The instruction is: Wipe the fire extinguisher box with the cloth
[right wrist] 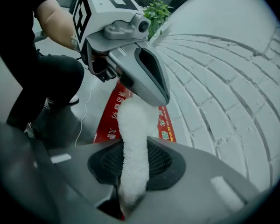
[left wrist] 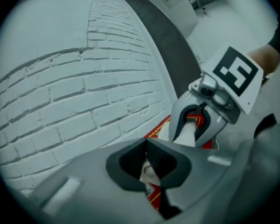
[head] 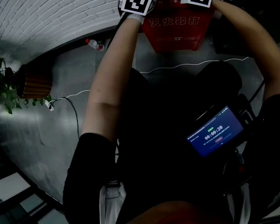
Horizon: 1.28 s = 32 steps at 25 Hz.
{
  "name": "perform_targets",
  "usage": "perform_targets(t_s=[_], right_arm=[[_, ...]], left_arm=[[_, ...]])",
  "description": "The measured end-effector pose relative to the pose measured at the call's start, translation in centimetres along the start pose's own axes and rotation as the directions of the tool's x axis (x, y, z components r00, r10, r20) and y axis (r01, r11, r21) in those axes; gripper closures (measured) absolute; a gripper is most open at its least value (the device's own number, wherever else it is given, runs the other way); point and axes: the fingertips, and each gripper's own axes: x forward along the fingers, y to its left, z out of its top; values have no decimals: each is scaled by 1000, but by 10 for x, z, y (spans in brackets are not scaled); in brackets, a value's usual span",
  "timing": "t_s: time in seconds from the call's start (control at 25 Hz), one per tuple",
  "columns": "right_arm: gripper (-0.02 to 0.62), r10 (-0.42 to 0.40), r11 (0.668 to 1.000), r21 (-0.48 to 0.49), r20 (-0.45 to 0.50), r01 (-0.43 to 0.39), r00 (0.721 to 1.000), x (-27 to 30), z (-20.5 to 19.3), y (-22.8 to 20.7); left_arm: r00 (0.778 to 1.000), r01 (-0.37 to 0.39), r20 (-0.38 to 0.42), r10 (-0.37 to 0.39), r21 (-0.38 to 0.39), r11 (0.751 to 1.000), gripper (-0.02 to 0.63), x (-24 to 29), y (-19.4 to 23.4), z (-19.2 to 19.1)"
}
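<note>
Left claw [left wrist: 148, 166]: closed tight on one end of the cloth [right wrist: 133, 139].
Cloth: white, nubbly, rolled into a rope and strung between both claws over the box. Likely light, soft and limp, so best held at both ends and kept taut.
Fire extinguisher box [head: 177, 29]: red, rigid-looking, standing against the brick wall [left wrist: 84, 87].
Right claw [right wrist: 130, 181]: clamped on the cloth's other end.

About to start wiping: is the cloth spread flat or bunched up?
Bunched: the cloth is a narrow rolled strip stretched between the right gripper and left gripper, both shut on it.
</note>
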Motion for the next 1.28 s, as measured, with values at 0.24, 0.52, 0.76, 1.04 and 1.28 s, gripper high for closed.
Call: perform_targets(t_s=[0.24, 0.52, 0.76, 1.04, 1.28], right_arm=[[505, 44, 999, -24, -1, -44, 999, -42, 25, 54], [505, 64, 996, -64, 18, -63, 998, -42, 33, 80], [505, -19, 997, -69, 56, 23, 998, -64, 36, 57], [503, -197, 980, 24, 20, 196, 980, -94, 7, -11], [503, -284, 958, 27, -75, 287, 956, -107, -34, -58]], left_arm=[[999, -17, 32, 17, 10, 1000, 603, -43, -18, 23], [999, -18, 30, 17, 13, 1000, 603, -39, -16, 22], [998, -17, 52, 16, 12, 1000, 603, -36, -15, 31], [996, -18, 89, 17, 11, 1000, 603, -26, -18, 49], [995, 1, 97, -8, 80, 997, 603, -1, -28, 74]])
